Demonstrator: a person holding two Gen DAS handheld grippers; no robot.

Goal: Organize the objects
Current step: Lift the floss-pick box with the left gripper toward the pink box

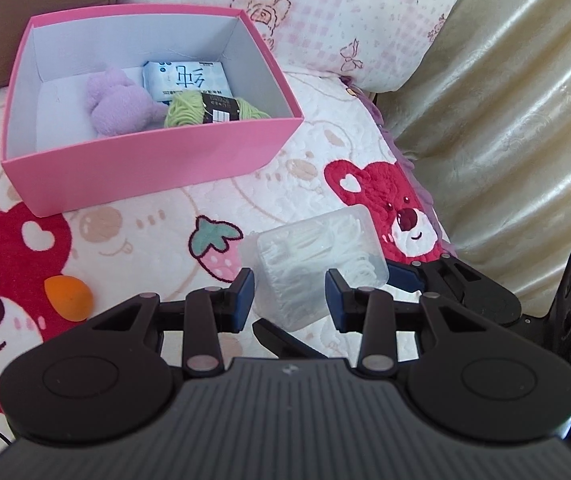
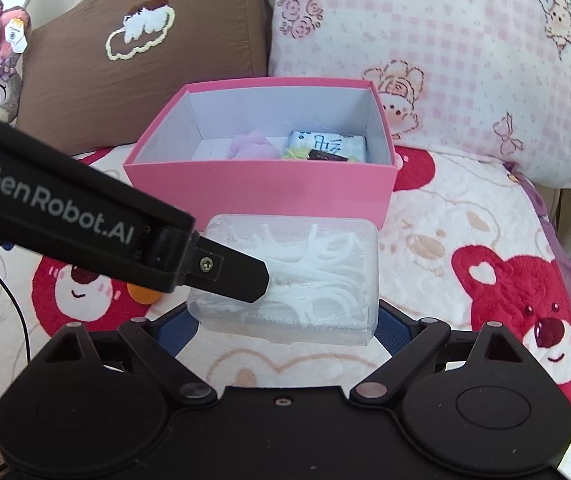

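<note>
Both tongs point down at a slant. The right tongs (image 2: 287,320) grasp the clear plastic box (image 2: 317,280) of white picks; the left tongs (image 1: 288,292) clench its edge.

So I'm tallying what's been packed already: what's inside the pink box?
Inside the pink box: a purple plush toy, a blue-white packet and green yarn with a dark label. Whatever lies beneath them is hidden.

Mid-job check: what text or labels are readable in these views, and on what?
"GenRobot.AI": on the left claw's black body.
Large Chinese characters, upside down: on the blue-white packet in the pink box; I can't read them reliably.
Black yarn label: print too small.
</note>
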